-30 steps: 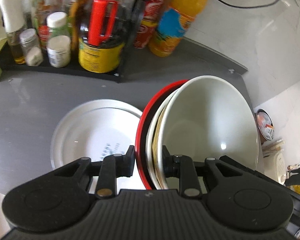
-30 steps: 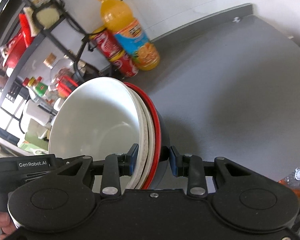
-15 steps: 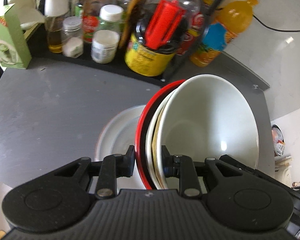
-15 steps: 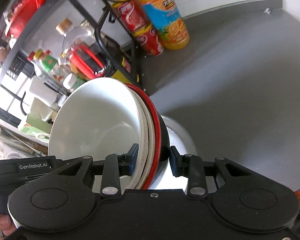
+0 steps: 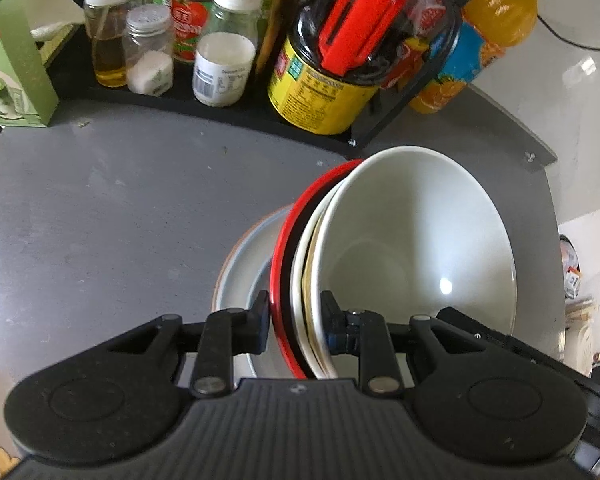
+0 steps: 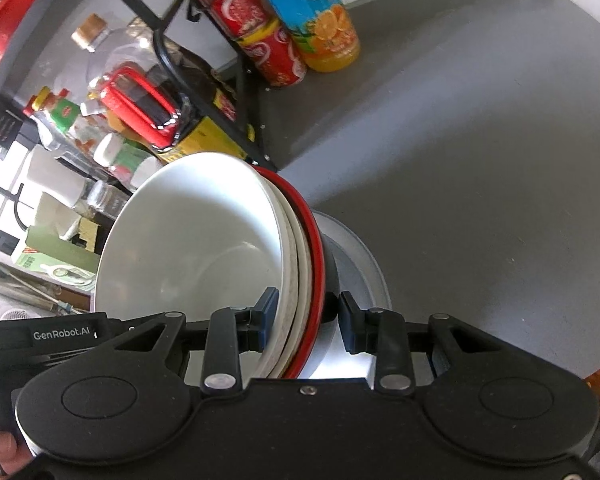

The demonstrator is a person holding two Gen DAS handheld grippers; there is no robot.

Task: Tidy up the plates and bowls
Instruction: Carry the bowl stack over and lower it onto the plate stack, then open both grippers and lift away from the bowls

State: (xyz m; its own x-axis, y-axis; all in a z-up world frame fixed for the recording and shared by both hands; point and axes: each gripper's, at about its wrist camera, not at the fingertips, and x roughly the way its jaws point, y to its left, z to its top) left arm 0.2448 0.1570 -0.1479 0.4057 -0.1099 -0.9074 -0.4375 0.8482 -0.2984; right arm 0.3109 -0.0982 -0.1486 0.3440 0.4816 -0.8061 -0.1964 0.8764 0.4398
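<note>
Bare grey counter (image 5: 112,216) at frame left, cluttered black bottle rack (image 5: 220,100) along top; left claw (image 5: 294,322) and right claw (image 6: 308,316) clamp opposite rims of nested white-and-red bowl stack (image 5: 412,248), tilted, lower centre over white round plate (image 5: 240,276).

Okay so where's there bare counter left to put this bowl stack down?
Bare grey counter lies left of the white plate, up to the green box. In the right wrist view it is also bare right of the plate, toward the wall. It is crowded along the bottle rack behind the bowl stack.
</note>
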